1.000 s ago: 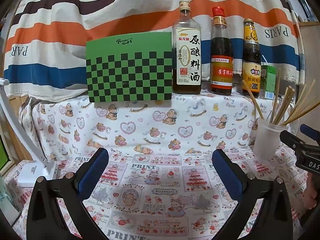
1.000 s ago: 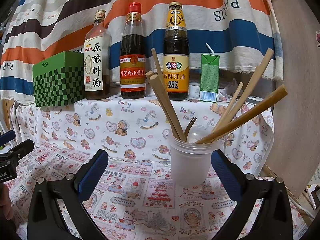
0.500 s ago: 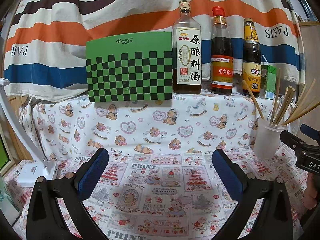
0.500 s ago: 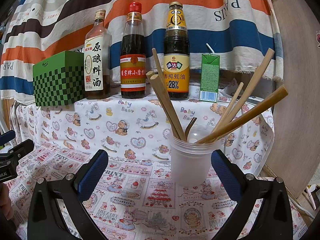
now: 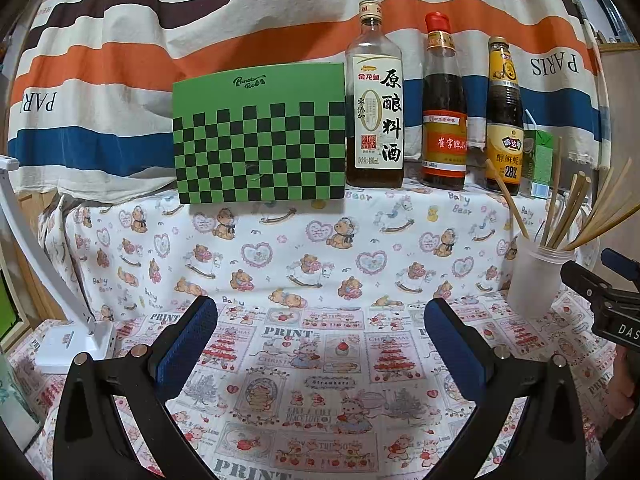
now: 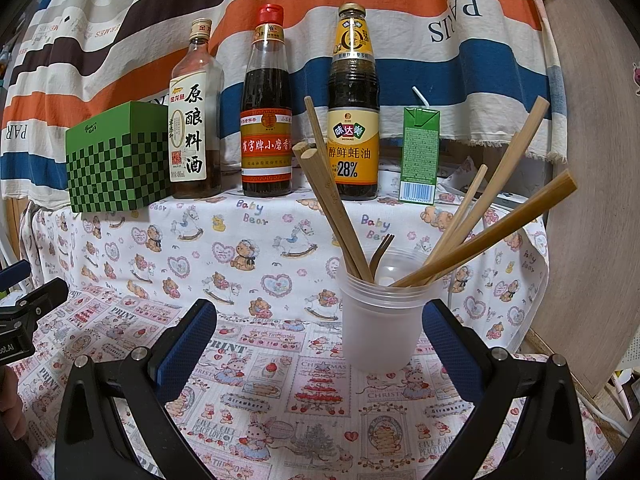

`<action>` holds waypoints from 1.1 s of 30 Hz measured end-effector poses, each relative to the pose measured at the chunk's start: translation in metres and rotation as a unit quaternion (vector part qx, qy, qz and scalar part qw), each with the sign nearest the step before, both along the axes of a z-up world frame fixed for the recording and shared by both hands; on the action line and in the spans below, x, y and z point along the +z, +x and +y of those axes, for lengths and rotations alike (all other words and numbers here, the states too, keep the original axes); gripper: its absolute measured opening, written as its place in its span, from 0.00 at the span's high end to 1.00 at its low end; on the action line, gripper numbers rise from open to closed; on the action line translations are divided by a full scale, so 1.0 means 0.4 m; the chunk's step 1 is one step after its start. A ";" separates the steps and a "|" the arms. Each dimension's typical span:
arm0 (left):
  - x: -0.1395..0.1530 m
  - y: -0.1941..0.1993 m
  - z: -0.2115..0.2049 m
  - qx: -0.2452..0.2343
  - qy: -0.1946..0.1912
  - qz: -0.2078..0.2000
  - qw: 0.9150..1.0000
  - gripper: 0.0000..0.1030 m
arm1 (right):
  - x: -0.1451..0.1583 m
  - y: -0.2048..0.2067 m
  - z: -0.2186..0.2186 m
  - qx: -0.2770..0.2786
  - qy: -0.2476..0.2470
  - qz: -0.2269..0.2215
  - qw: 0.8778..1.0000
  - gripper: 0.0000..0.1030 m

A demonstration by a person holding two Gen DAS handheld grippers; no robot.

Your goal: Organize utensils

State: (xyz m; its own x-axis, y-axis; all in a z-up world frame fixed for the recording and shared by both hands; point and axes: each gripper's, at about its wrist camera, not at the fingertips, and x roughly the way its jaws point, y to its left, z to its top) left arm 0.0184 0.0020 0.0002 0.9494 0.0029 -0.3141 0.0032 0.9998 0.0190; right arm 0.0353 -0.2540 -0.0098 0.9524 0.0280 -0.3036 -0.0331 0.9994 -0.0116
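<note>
Several long, pale wooden chopsticks stand splayed in a translucent white plastic cup, together with a dark, thin-tined metal fork whose handle is sunk inside; the cup rests upright on the printed tablecloth toward the table's right side, just ahead of the right gripper, whose blue-padded fingers are spread wide and hold nothing. No loose utensil shows on the cloth in either view, so the sorting looks finished or nearly so, though anything outside the frames cannot be judged. Off to the cup's left, the left gripper hovers over bare cloth, its fingers equally wide and empty. Words such as "PRINT", "CHRISTMAS" and "Baby Bear" are readable on the tablecloth. Along the raised back ledge stand a clear glass bottle labelled "原酿料酒" and "480mL", a red-capped dark sauce bottle with a red and orange label, a yellow-labelled oyster sauce bottle marked "28%", and a small green drink carton with a straw and barcode. A green checkered cardboard box carries a script logo too small to read surely. Behind, the striped fabric backdrop shows "PARIS" and "HERMES" mirrored or upside down.
</note>
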 end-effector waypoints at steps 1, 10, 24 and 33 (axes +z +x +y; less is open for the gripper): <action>0.000 0.000 0.001 0.000 0.000 0.000 1.000 0.00 | 0.000 0.000 0.000 0.000 0.000 0.000 1.000 0.00; 0.001 0.001 0.001 -0.001 0.000 0.000 1.000 0.00 | 0.000 0.000 0.000 0.000 0.000 0.000 1.000 0.00; -0.002 0.000 0.000 -0.002 0.000 0.004 1.000 0.00 | -0.001 0.002 0.001 0.000 0.000 0.001 1.000 0.00; -0.001 -0.002 -0.002 -0.002 0.001 0.004 1.000 0.00 | -0.001 0.002 0.001 0.000 0.000 0.000 1.000 0.00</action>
State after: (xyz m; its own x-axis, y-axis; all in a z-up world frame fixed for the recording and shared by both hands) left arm 0.0176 0.0013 -0.0001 0.9471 0.0001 -0.3209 0.0071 0.9997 0.0213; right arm 0.0359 -0.2537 -0.0100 0.9521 0.0280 -0.3044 -0.0332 0.9994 -0.0119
